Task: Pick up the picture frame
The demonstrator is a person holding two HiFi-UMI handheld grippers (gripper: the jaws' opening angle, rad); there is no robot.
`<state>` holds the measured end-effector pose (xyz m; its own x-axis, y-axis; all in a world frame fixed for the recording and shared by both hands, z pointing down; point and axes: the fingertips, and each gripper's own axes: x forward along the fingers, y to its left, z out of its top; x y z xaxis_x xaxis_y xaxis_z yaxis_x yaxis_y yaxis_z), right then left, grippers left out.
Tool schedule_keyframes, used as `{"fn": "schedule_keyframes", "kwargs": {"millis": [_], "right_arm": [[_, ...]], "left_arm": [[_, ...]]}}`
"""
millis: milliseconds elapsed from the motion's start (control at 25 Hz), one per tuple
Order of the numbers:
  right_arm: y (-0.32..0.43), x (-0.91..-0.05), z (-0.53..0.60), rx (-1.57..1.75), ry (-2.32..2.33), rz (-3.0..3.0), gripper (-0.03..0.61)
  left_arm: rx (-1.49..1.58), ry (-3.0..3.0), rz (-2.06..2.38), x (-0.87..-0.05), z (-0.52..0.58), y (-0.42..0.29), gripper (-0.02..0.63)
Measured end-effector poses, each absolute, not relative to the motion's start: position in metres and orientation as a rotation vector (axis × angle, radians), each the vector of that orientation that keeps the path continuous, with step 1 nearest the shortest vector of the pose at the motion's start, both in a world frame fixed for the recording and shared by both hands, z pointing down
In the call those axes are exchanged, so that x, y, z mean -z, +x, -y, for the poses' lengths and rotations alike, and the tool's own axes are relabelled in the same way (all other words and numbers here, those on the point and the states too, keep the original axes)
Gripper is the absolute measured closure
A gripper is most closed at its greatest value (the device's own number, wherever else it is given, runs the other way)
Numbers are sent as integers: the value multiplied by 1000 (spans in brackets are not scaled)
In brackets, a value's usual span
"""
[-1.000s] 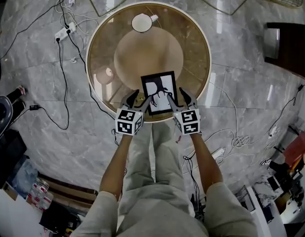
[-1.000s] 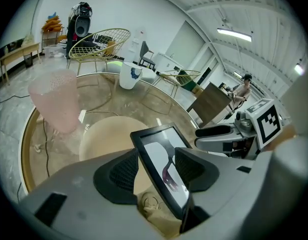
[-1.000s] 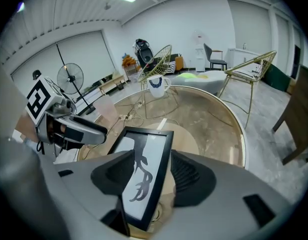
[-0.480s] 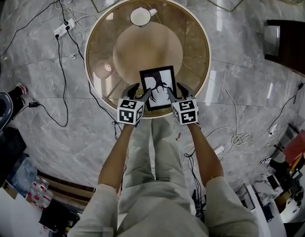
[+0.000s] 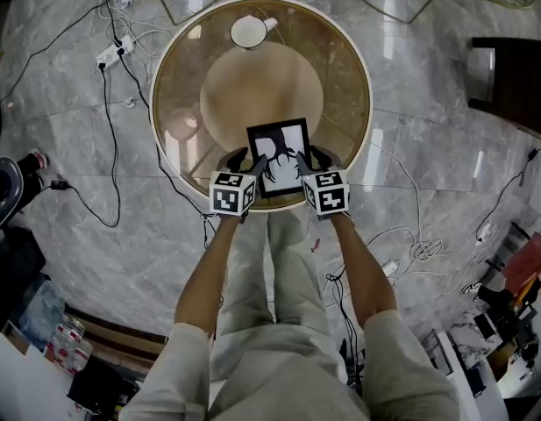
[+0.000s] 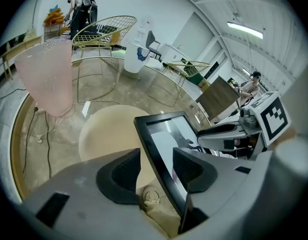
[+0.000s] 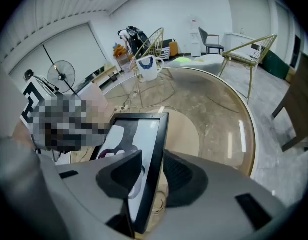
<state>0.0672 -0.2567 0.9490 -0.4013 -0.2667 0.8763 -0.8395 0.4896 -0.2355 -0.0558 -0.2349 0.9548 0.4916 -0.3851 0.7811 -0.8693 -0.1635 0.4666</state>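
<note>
The black picture frame (image 5: 281, 152) stands tilted on the round glass table (image 5: 169, 55), close to its near edge. It shows a dark figure on white. My left gripper (image 5: 245, 161) straddles the frame's left edge (image 6: 153, 149). Its jaws have just been closing, and a gap still shows at the outer pad (image 6: 125, 171). My right gripper (image 5: 312, 159) straddles the frame's right edge (image 7: 153, 154), one pad in front of the glass and one behind, with a thin gap behind. The frame's foot rests on the table.
A white mug (image 5: 250, 32) sits at the table's far side, and a pink glass (image 6: 46, 76) at its left. Power strips and cables (image 5: 112, 55) lie on the marble floor. Wire chairs (image 7: 246, 49) stand beyond the table, and a dark cabinet (image 5: 516, 82) at the right.
Both grippers have sunk and slid forward along the frame's two side edges, so their jaws now reach further over it. The frame stays in place on the table.
</note>
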Motion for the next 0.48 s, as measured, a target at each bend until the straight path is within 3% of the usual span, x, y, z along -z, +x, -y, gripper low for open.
{"fn": "schedule_keyframes", "kwargs": {"millis": [480], "right_arm": [[70, -952, 256, -897, 915, 1891, 479]], "left_arm": [[-633, 1727, 1113, -958, 236, -63, 468]]}}
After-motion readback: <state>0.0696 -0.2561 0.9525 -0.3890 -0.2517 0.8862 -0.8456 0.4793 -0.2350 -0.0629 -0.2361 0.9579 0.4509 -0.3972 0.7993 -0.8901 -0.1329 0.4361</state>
